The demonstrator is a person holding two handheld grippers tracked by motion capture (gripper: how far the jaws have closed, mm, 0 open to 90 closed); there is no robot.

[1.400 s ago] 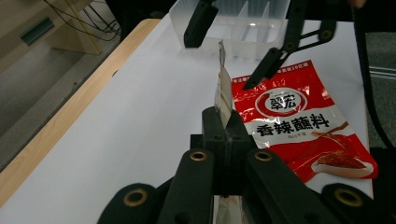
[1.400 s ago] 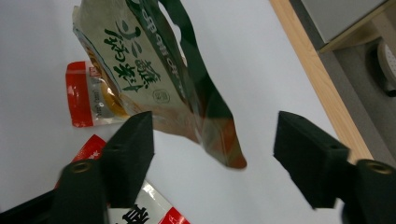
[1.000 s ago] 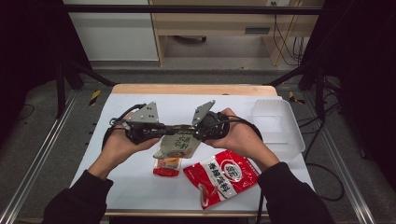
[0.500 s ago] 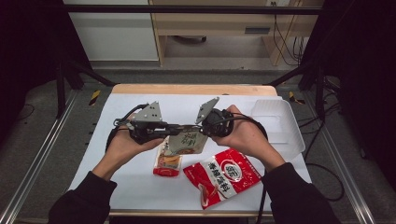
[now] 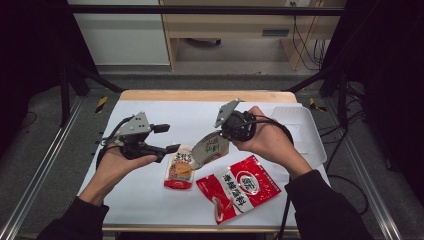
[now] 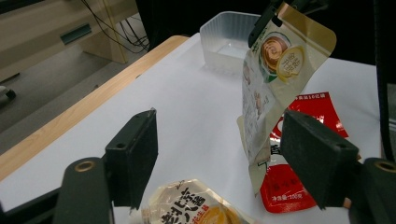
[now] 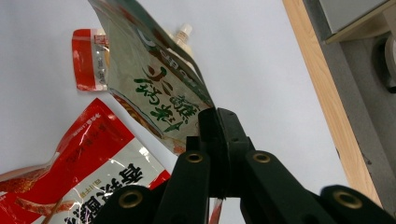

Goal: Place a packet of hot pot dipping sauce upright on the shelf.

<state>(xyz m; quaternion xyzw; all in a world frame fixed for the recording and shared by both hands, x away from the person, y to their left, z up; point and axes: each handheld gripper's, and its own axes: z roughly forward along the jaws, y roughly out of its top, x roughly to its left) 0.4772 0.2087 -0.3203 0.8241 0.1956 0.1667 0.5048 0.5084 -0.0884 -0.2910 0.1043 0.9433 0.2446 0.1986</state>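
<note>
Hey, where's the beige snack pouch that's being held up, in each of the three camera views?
High view: the beige pouch hangs mid-table from the right gripper.
Left gripper view: upper right, dangling above the table, beyond the open jaws.
Right gripper view: centre top, its edge pinched in the closed jaws.
Shared landmark: the big red packet lying flat just by the pouch.

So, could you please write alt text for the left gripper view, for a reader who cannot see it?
An open left claw frames a pale snack pouch hanging from the right claw above a white table. A red packet lies behind it, an orange-and-white packet lies below, and a clear plastic tray sits beyond.
</note>
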